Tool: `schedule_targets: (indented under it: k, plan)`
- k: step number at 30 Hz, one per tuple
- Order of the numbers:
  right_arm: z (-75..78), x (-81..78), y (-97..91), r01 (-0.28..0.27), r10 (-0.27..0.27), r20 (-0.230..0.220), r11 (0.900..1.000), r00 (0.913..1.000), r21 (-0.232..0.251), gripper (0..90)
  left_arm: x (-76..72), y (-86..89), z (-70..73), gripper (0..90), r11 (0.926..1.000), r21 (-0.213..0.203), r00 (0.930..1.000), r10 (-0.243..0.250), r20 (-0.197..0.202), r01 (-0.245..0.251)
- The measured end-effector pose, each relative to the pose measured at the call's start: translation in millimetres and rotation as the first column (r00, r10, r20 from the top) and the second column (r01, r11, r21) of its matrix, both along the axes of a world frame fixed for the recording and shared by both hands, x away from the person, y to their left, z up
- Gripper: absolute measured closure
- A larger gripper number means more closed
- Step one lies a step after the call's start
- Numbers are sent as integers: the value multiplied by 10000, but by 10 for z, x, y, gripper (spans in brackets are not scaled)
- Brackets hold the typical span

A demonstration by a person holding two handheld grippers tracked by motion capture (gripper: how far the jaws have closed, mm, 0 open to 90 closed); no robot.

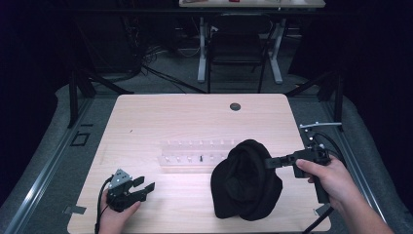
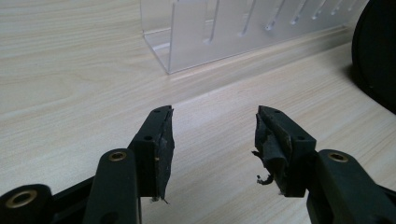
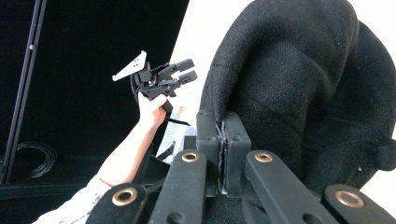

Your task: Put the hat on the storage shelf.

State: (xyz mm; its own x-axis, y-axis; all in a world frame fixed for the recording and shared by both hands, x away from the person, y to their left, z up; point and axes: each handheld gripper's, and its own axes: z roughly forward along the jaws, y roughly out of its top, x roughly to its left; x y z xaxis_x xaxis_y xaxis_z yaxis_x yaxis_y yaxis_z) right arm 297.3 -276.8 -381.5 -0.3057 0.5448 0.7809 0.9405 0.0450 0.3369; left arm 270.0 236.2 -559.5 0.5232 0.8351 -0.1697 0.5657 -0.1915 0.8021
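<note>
The right claw [image 3: 223, 154] is clamped tight on a fold of a black knit hat [image 1: 247, 179], its two jaws pressed together over the fabric at the hat's right-hand edge, as seen from above. The hat hangs from that pinch and slumps leftward and down onto the tabletop [image 1: 146, 117], its bulk lying toward the middle of the near edge and its long axis running roughly from the grip down toward the person. The right hand [image 1: 328, 179] holds it; the left claw [image 1: 140, 189] rests well apart at the near left corner, jaws standing wide with nothing between them and aimed along the wood toward the hat. Just behind the hat, touching or nearly so, stands a clear plastic rack [image 1: 195, 155] with rows of slots, which appear empty apart from one small dark speck too small to identify.
</note>
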Motion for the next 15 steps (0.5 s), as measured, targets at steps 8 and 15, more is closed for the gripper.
schedule_targets:
  k: [8,15]
  plan:
    - [103,-6,-37,105,-105,171,9999,9998,51,885,-1,-2,1,472,10000,7,10000,1,7,-1]
    - [199,-19,-78,264,-275,435,9993,9987,259,885,-9,-7,5,472,10000,4,9999,-2,103,2]
